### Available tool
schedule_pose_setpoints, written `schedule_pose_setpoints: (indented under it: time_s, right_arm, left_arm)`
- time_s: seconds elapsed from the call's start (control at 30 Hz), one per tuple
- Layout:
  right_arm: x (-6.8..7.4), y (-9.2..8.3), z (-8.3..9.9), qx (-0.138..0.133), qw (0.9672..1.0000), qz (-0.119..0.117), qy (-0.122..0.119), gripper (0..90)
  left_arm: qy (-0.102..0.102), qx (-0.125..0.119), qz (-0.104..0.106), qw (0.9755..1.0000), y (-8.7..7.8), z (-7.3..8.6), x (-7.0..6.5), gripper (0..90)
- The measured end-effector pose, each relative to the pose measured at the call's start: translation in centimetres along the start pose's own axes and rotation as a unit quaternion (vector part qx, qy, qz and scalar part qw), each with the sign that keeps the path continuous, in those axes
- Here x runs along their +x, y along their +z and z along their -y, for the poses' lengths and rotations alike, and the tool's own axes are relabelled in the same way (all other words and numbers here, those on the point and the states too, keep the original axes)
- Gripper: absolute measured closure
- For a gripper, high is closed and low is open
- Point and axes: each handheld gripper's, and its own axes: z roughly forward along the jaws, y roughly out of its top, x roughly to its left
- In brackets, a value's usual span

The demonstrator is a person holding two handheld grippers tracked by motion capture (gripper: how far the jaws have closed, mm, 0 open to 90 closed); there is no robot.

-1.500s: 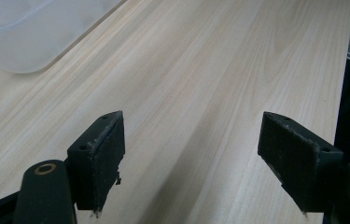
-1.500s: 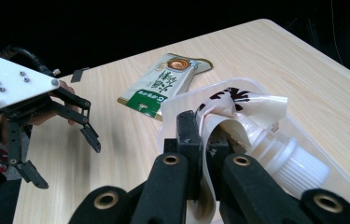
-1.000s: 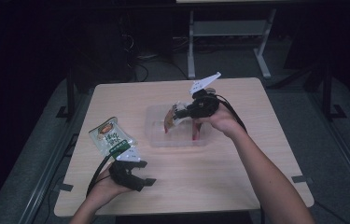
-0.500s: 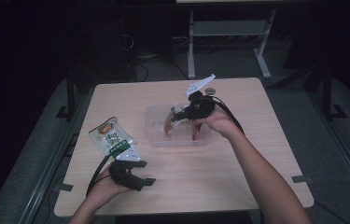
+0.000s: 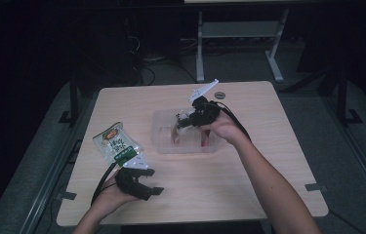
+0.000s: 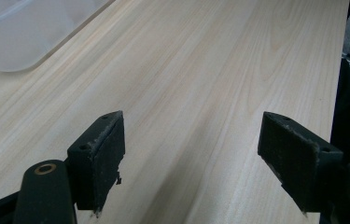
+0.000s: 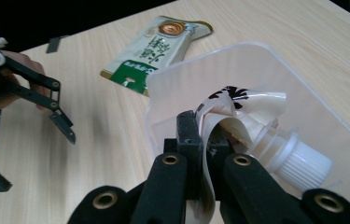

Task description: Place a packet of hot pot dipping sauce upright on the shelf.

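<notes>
My right tool (image 7: 204,154) pinches a spouted pouch (image 7: 238,109) over the clear tub (image 5: 163,127); my left tool (image 6: 196,154) rests open on the tabletop (image 6: 200,60), a green packet (image 5: 116,143) just beyond.

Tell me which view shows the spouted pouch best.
The right gripper view: the spouted pouch sits close up, pinched between the right gripper's jaws, its white ribbed cap clear, over the clear container. The high view shows it small and dim at that gripper.
</notes>
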Motion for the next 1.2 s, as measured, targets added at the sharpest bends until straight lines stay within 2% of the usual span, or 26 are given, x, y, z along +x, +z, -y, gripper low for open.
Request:
schedule_pose_setpoints:
  time_s: [0.13, 0.33, 0.63, 0.77, 0.8, 0.87, 1.0, 1.07, 1.1, 1.2]
  right_arm:
    - [-0.1, 0.3, 0.0, 0.008, 1.0000, 0.005, 0.000, 88.9]
    - [0.0, 0.8, 0.0, 0.018, 0.9998, 0.012, 0.000, 88.2]
    - [0.1, 0.9, -0.1, 0.013, 0.9998, 0.014, 0.002, 84.7]
    - [0.3, 0.8, -0.2, 0.008, 0.9998, 0.020, 0.003, 78.5]
    - [0.2, 0.6, -0.2, 0.004, 0.9997, 0.026, -0.003, 76.6]
    - [0.4, 0.0, -0.3, -0.005, 0.9995, 0.030, 0.005, 70.6]
    - [0.5, -0.5, -0.2, -0.006, 0.9994, 0.033, 0.005, 64.4]
    - [0.8, -1.0, -0.2, -0.010, 0.9991, 0.042, 0.004, 55.6]
    - [0.8, -1.0, -0.2, -0.010, 0.9991, 0.042, 0.004, 55.6]
    - [1.3, -1.6, -0.2, -0.014, 0.9988, 0.046, 0.009, 46.2]
  left_arm:
    - [0.007, 0.002, -0.001, 1.0000, 0.0, 0.0, 0.1, 22.6]
    - [0.002, 0.004, 0.002, 1.0000, 0.1, 0.0, 0.0, 22.6]
    - [-0.001, 0.005, 0.003, 1.0000, 0.2, 0.1, 0.0, 22.5]
    - [-0.001, 0.005, 0.002, 1.0000, 0.2, 0.1, 0.0, 22.6]
    - [-0.001, 0.006, 0.002, 1.0000, 0.1, 0.1, 0.1, 22.6]
    - [0.000, 0.005, 0.002, 1.0000, 0.1, 0.1, 0.1, 22.6]
    - [-0.007, 0.000, 0.003, 1.0000, 0.0, 0.1, 0.1, 22.6]
    - [-0.011, -0.002, 0.002, 0.9999, -0.1, 0.2, 0.2, 22.6]
    - [-0.011, -0.002, 0.002, 0.9999, -0.1, 0.2, 0.2, 22.6]
    - [-0.011, -0.003, 0.000, 0.9999, -0.2, 0.2, 0.3, 22.6]
